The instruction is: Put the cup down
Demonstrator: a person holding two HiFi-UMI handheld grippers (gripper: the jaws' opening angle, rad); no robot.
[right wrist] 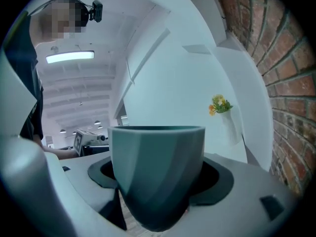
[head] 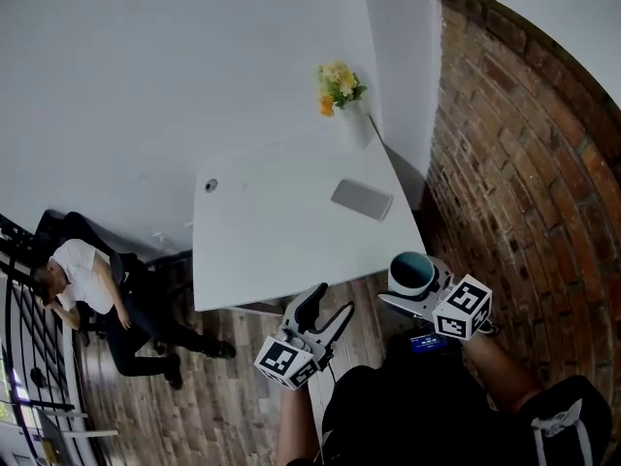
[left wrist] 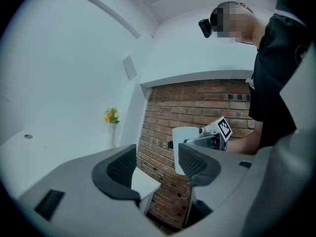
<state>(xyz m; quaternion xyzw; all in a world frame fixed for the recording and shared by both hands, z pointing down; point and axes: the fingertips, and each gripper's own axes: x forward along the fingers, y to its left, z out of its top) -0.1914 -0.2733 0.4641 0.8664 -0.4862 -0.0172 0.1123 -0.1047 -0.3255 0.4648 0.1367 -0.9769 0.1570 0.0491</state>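
There was one cup [head: 412, 271]; two grippers, the left gripper [head: 327, 312] and the right gripper [head: 420, 295]; one white counter [head: 277, 246]; one vase of flowers [head: 340, 87]; one flat grey slab [head: 361, 199]; one small round fitting [head: 211, 185]; one seated person [head: 92, 289]

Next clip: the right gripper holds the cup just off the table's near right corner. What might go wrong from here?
1. The cup in the right gripper appears to hang past the table corner, over the wooden floor; opening the jaws now would likely drop it.
2. The grey flat item lies nearby on the table; a cup set partly on it could tip.
3. The cup tapers downward, so it may slip.
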